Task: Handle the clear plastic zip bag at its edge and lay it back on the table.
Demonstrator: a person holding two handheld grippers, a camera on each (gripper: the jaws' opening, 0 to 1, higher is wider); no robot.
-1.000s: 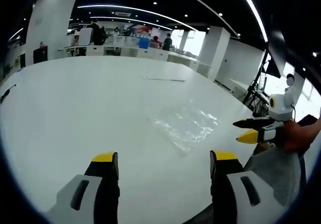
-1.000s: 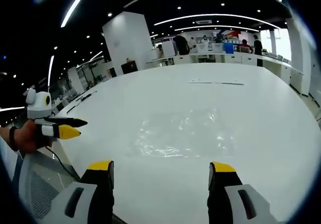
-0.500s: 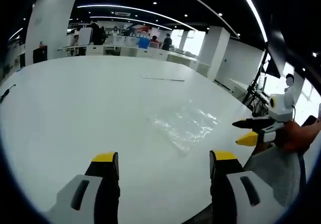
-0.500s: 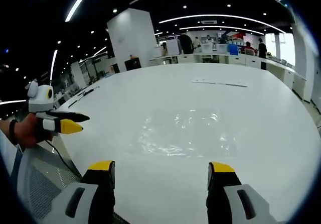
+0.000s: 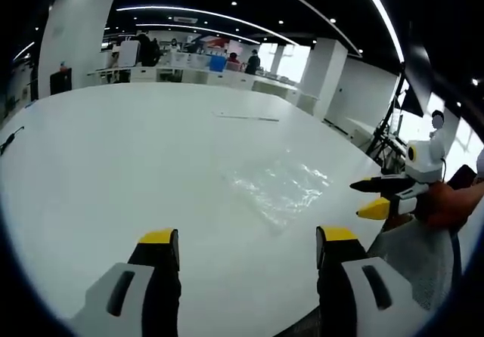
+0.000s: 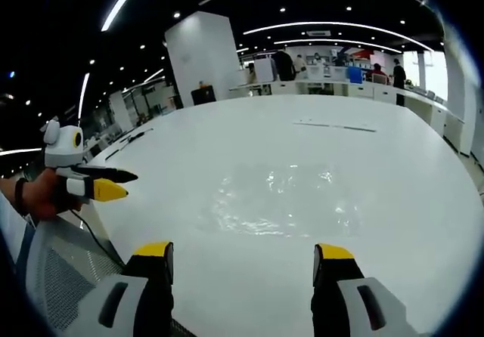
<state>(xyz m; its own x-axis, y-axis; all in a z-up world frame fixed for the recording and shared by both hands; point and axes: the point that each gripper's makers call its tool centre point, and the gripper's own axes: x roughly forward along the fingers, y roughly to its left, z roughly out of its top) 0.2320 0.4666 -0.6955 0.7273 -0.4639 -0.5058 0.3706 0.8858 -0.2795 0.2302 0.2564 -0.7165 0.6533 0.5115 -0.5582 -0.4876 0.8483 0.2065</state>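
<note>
Left gripper view frames the clear plastic zip bag [image 5: 278,188] lying flat and crinkled on the white surface [image 5: 113,156], with nothing visible inside it; it sits ahead of the left gripper [image 5: 246,248] and toward its right finger, well apart from both yellow-tipped fingers [image 5: 157,237], which stand spread wide with nothing between them. At the right of that view the right gripper [image 5: 372,197] hangs off the surface's edge, held by a person's hand [image 5: 446,205], its two fingers parted and empty, near the bag's right corner but not touching it. In the right gripper view the same bag [image 6: 281,201] lies straight ahead of the right gripper [image 6: 242,254], between the lines of its open fingers [image 6: 330,252] yet clear of them, glints of ceiling light on its wrinkled film. The left gripper [image 6: 110,183] enters that view from the left, over the surface's edge, gripped by a hand [image 6: 41,197] with a dark band at the wrist, its fingers apart and holding nothing. A thin long strip [image 6: 334,126] lies farther back on the surface [image 6: 423,201], beyond the bag. A dark cable [image 5: 9,140] lies at the surface's far left edge. Beyond stand white pillars [image 6: 203,61], desks and several people under rows of ceiling lights.
</note>
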